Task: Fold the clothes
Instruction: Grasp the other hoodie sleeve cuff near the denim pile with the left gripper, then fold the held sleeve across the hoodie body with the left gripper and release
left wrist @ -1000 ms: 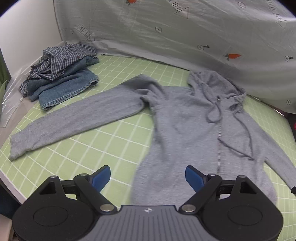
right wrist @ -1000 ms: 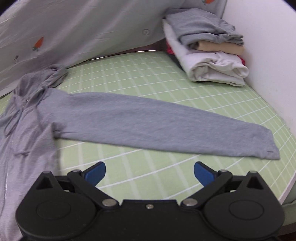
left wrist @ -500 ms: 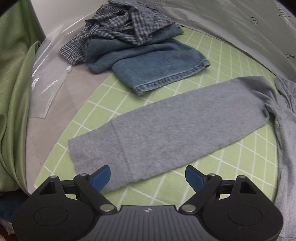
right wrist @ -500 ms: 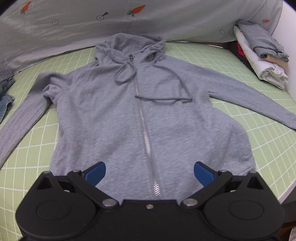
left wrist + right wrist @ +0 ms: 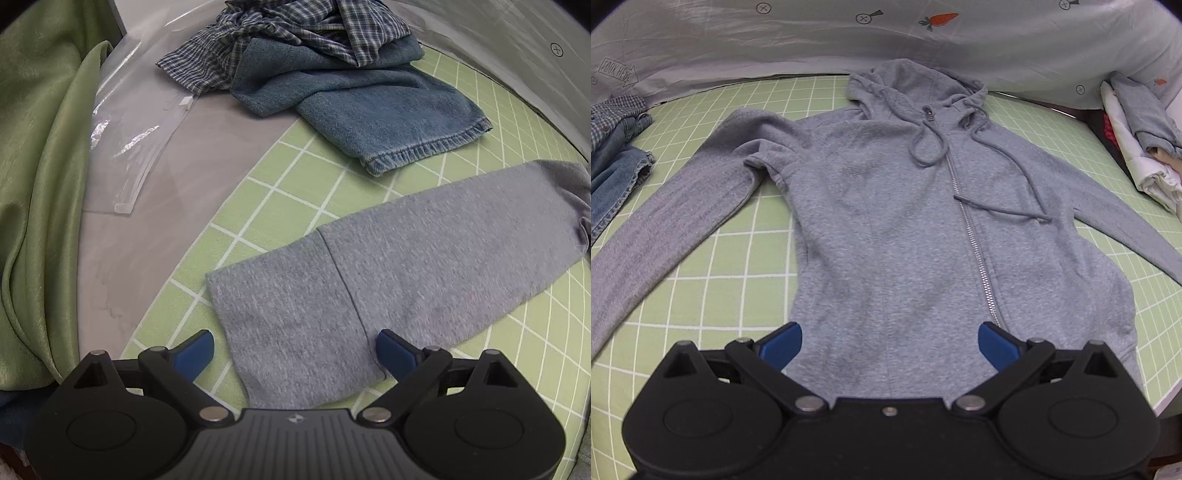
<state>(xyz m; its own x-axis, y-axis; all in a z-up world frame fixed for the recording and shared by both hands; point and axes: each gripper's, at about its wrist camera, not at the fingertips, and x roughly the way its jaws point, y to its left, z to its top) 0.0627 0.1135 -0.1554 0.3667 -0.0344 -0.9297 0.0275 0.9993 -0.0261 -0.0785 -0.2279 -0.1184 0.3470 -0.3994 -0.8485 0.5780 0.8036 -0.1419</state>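
A grey zip hoodie (image 5: 905, 221) lies face up and spread flat on the green grid mat (image 5: 738, 258), hood at the far side, both sleeves stretched outward. My right gripper (image 5: 888, 345) is open, hovering over the hoodie's lower hem just left of the zipper (image 5: 975, 243). In the left wrist view the hoodie's left sleeve (image 5: 424, 258) runs diagonally, and its cuff (image 5: 288, 325) lies between the blue fingertips of my open left gripper (image 5: 295, 354). Neither gripper holds cloth.
A pile of blue jeans (image 5: 369, 107) and a plaid shirt (image 5: 295, 33) sits at the mat's left end, also seen as jeans (image 5: 617, 177). A clear plastic bag (image 5: 136, 129) and green curtain (image 5: 33, 166) lie left. Folded clothes (image 5: 1141, 136) are stacked at right. A printed sheet (image 5: 775, 40) hangs behind.
My left gripper swung left from the hoodie's body out along the sleeve and closed in on the cuff. My right gripper swung from the right sleeve to the hoodie's hem.
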